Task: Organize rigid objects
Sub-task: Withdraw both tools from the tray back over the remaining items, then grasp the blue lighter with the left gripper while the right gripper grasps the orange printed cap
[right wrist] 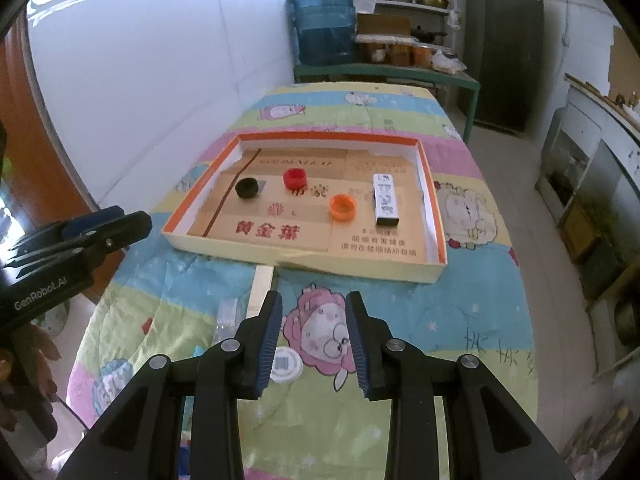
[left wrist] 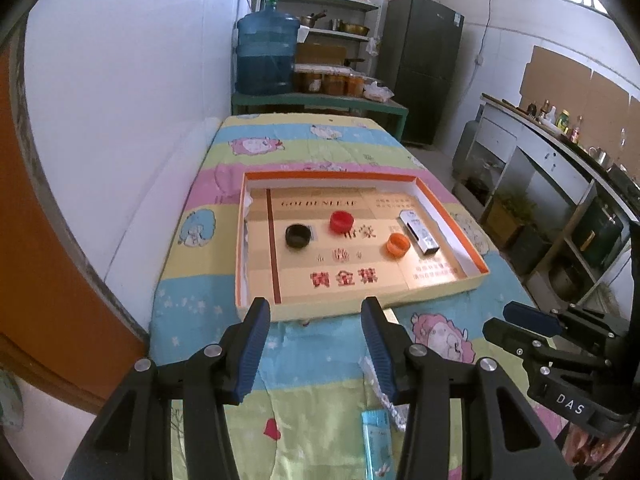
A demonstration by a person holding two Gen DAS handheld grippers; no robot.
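A shallow cardboard tray with an orange rim [left wrist: 332,176] [right wrist: 328,137] lies on the cartoon-print cloth. Inside it sit a black cap [left wrist: 297,236] [right wrist: 246,188], a red cap [left wrist: 342,221] [right wrist: 295,179], an orange cap [left wrist: 397,245] [right wrist: 342,208] and a small white box [left wrist: 419,233] [right wrist: 385,199]. My left gripper [left wrist: 315,308] hangs open just short of the tray's near wall, with nothing between its fingers. Further back over the cloth, my right gripper [right wrist: 314,300] is open and empty. Each gripper shows at the edge of the other's view.
Loose on the cloth near me: a white round lid with a code label [right wrist: 285,364], a clear plastic piece [right wrist: 228,316], a pale flat strip [right wrist: 260,284] against the tray's front, a teal packet [left wrist: 374,436]. A wall runs along the left; a water jug [left wrist: 266,54] and shelves stand beyond.
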